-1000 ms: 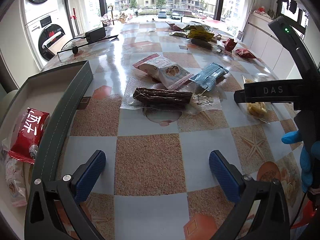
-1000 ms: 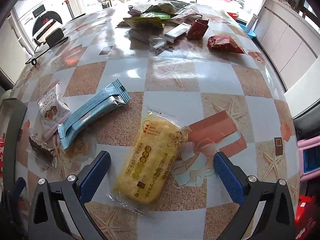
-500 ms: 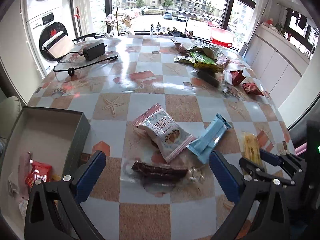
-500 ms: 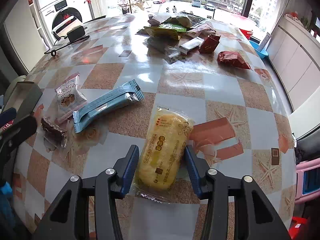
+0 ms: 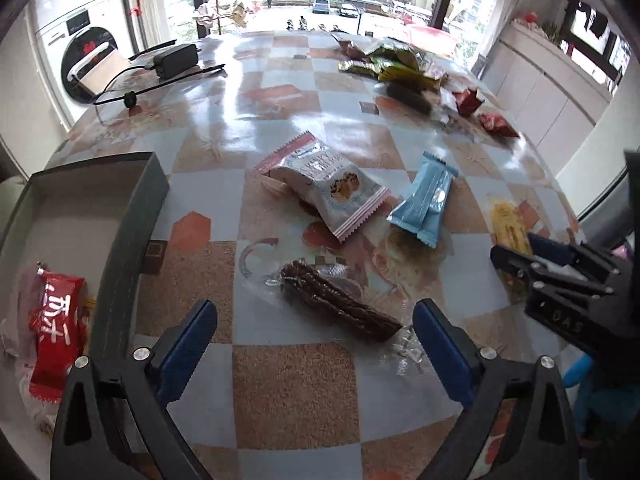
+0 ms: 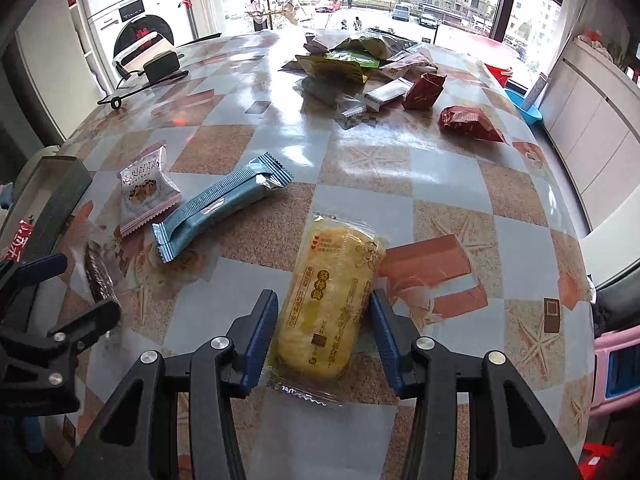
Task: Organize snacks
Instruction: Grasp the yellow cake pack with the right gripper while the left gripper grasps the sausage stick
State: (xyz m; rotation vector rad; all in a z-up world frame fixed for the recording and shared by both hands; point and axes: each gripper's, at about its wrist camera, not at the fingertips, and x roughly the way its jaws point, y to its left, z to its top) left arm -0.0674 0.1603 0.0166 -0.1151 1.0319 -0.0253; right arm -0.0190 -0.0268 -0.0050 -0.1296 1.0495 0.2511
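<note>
My right gripper (image 6: 323, 322) is shut on a yellow cake pack (image 6: 334, 298), held over the checkered table; the pack also shows in the left wrist view (image 5: 509, 230). My left gripper (image 5: 315, 344) is open and empty, just above a brown bar in clear wrap (image 5: 340, 307). A pink-edged cookie bag (image 5: 326, 186) and a blue wafer pack (image 5: 426, 200) lie beyond it. A grey box (image 5: 132, 216) at the left holds a red snack pack (image 5: 52, 332).
A pile of green, yellow and red snack packs (image 6: 360, 68) lies at the table's far side, with a red pack (image 6: 468, 124) to the right. A black power adapter with cable (image 5: 174, 60) sits far left. The table edge curves down at the right.
My right gripper closed on the yellow cake pack and lifted it slightly. My left gripper pulled up and back, then came down nearer the brown bar.
</note>
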